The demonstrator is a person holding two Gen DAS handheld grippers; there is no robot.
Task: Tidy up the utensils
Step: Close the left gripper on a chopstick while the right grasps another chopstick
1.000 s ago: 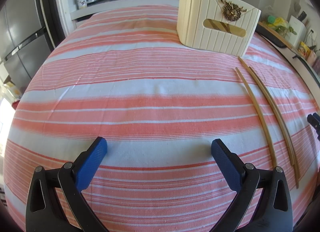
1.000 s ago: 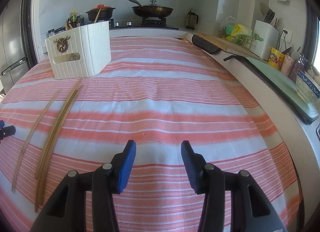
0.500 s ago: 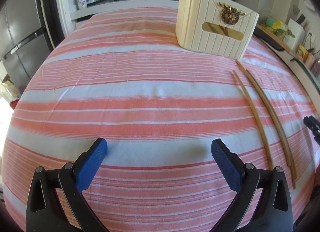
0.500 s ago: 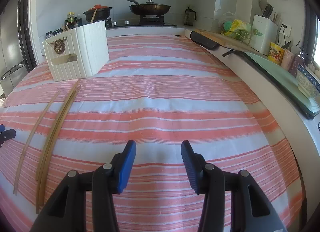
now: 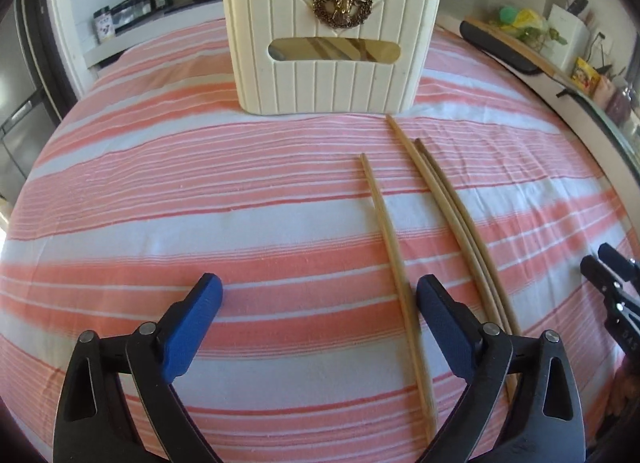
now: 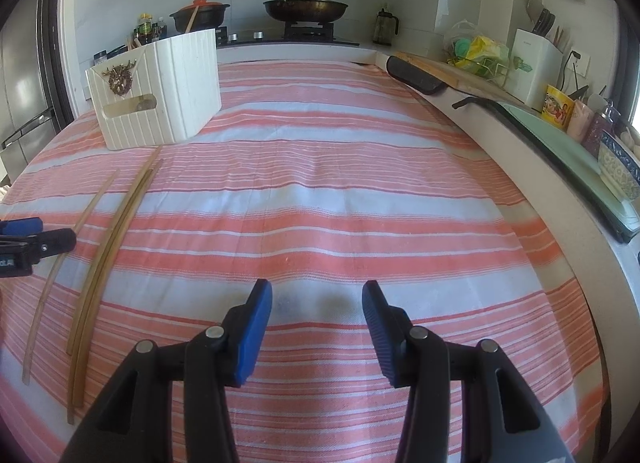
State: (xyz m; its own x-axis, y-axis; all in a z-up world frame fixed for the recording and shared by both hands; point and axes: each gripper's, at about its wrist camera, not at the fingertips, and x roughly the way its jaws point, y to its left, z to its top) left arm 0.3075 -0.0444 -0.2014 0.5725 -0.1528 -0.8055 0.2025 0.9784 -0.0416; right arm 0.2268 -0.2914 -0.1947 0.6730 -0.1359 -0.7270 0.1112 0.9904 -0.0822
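Note:
Three long wooden chopsticks lie on the striped cloth. A single chopstick (image 5: pixel 390 247) runs between my left gripper's fingers, close to the right pad (image 5: pixel 444 327). A pair of chopsticks (image 5: pixel 452 215) lies just right of it. My left gripper (image 5: pixel 320 295) is open and empty, low over the cloth. A cream holder box (image 5: pixel 332 39) with a gold deer emblem stands beyond, with utensils inside. In the right wrist view my right gripper (image 6: pixel 316 303) is open and empty over bare cloth; the chopstick pair (image 6: pixel 116 239), the single chopstick (image 6: pixel 66 259) and the box (image 6: pixel 156 91) are at left.
The table has a pink and white striped cloth (image 6: pixel 340 199). A stove with a pan (image 6: pixel 306 7) and pot stands at the back. A counter with a cutting board (image 6: pixel 436 71), knife block and bowls runs along the right. My left gripper's tip (image 6: pixel 28 241) shows at the far left.
My left gripper has swung right and forward: the box is now straight ahead and the single chopstick lies between its fingers. My right gripper has barely moved.

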